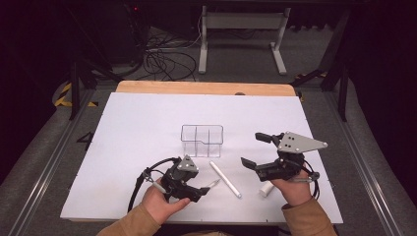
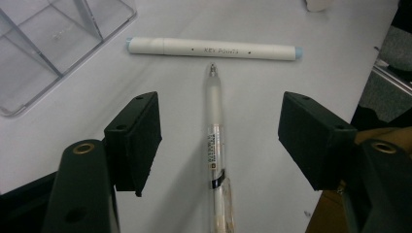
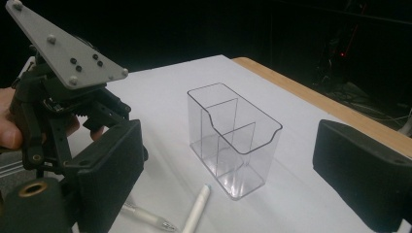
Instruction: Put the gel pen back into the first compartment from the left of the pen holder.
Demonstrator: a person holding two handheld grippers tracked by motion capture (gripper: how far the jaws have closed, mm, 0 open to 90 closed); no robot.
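Left gripper point(image 2: 218, 138): near table's front edge, left of centre; jaws spread, a pad either side of clear pen, neither pad touching it.
Clear pen point(image 2: 214, 145): lies flat on white table cover, between left jaws; tip points at white marker's side, just short of it, not touching. In high view its tip pokes out right of left gripper point(image 1: 189, 183).
Pen label: small sticker w/ print on barrel, black band below it; too small to read.
White marker point(image 2: 212, 49): flat on cover, crosswise ahead of pen tip; pale blue at both ends. In high view point(image 1: 225, 179) it runs diagonal, btwn the two grippers, toward front edge.
Marker writing: faint grey print on barrel, dots either side; not legible enough to spell out.
Clear organizer point(image 1: 202, 140): upright at table's centre, divided into compartments, near marker's far end but apart from it.
Right gripper point(image 1: 259, 150): right of centre, near front edge; jaws spread wide, nothing btwn pads; they aim toward organizer point(image 3: 233, 138).
White cap-like piece point(image 1: 266, 189): on cover by right hand, near front edge.
Table point(image 1: 147, 113): white cover, wood strip bare along far edge.
Open room: back half, left side and far right of cover bare; things crowd centre-front.
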